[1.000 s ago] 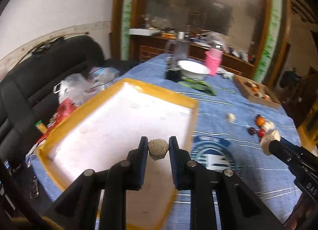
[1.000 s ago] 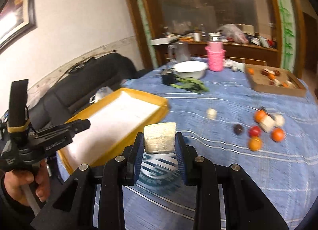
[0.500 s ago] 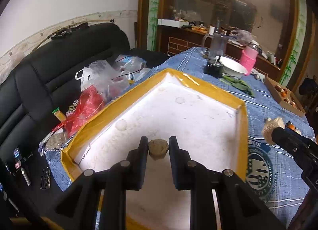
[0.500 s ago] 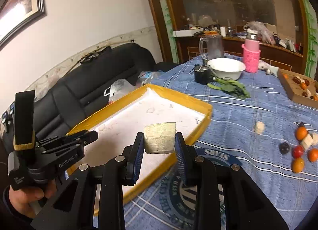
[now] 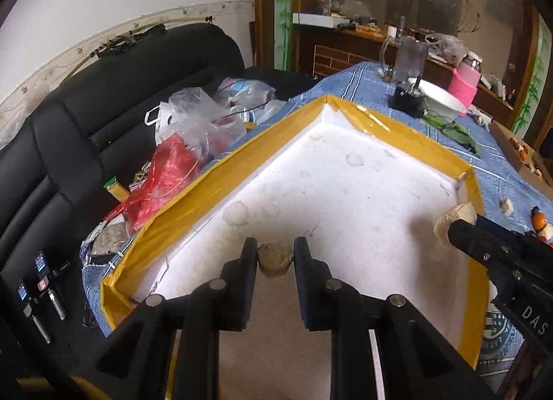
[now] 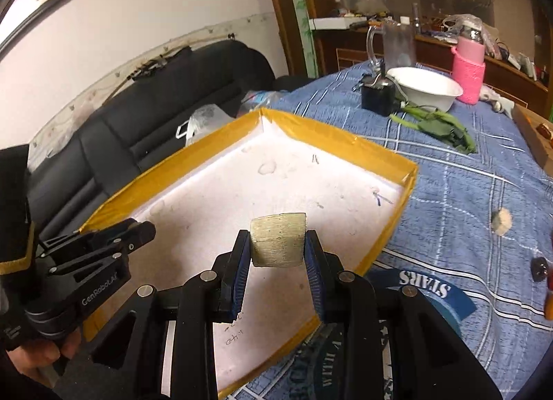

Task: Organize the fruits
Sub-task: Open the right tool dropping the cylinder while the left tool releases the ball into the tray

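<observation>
Tan lump [image 5: 274, 259] underside hidden | wedge [image 6: 278, 244] sides jaw-covered

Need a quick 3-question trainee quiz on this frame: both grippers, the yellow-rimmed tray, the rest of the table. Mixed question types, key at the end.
1. True or false: the left gripper is empty.
2. The pale wedge-shaped piece in the right gripper is over which of these? A) the white bowl B) the yellow-rimmed tray C) the black sofa
3. Fill in: the tray's white floor holds ___ fruit at present.

Key:
1. False: it is shut on a small brownish lump.
2. B
3. no: only stains and marks show.
</observation>
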Available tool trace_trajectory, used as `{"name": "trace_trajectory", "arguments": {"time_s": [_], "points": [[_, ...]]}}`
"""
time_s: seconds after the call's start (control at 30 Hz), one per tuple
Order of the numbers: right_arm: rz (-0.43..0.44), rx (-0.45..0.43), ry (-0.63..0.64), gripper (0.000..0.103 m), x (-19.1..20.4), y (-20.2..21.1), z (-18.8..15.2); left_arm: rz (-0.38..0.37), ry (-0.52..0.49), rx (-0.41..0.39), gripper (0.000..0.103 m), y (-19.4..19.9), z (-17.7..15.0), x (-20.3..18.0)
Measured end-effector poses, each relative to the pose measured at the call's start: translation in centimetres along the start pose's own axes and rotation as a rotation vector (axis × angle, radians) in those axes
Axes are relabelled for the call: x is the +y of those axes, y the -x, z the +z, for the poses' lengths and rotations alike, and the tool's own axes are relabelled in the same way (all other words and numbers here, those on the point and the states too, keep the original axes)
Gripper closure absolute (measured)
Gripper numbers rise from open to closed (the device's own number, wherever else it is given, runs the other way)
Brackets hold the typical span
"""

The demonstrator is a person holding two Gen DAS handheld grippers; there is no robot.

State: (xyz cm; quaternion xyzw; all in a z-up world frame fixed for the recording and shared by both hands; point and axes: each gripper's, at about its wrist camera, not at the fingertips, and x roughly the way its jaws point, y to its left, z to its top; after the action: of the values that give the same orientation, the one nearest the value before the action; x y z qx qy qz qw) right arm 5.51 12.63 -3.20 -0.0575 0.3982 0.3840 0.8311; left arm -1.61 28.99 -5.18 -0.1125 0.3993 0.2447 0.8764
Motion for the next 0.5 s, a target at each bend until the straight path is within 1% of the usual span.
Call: {"name": "trace_trajectory", "arguments": {"time_s": [0.2, 0.33, 0.43, 0.5], "points": [[-0.012, 0.075, 0.015, 0.074, 0.0, -1.5, -0.8, 0.033, -0.016, 0.02, 0.079, -0.6, 0.0, -0.5], [-0.019, 0.087, 0.044, 0.074, -0.1, -1.1, -1.1, 0.046, -0.008, 0.037, 0.079, -0.7, -0.3, -0.5], [-0.032, 0.093, 0.05, 0.074, -0.5, -0.7, -1.5, 0.04, -0.01, 0.064, 0.079, -0.8, -1.0, -1.1], [-0.033, 0.096, 0.048, 0.074, -0.9, -0.4, -1.6, 0.017, -0.004, 0.078, 0.079, -0.7, -1.4, -1.6]]}}
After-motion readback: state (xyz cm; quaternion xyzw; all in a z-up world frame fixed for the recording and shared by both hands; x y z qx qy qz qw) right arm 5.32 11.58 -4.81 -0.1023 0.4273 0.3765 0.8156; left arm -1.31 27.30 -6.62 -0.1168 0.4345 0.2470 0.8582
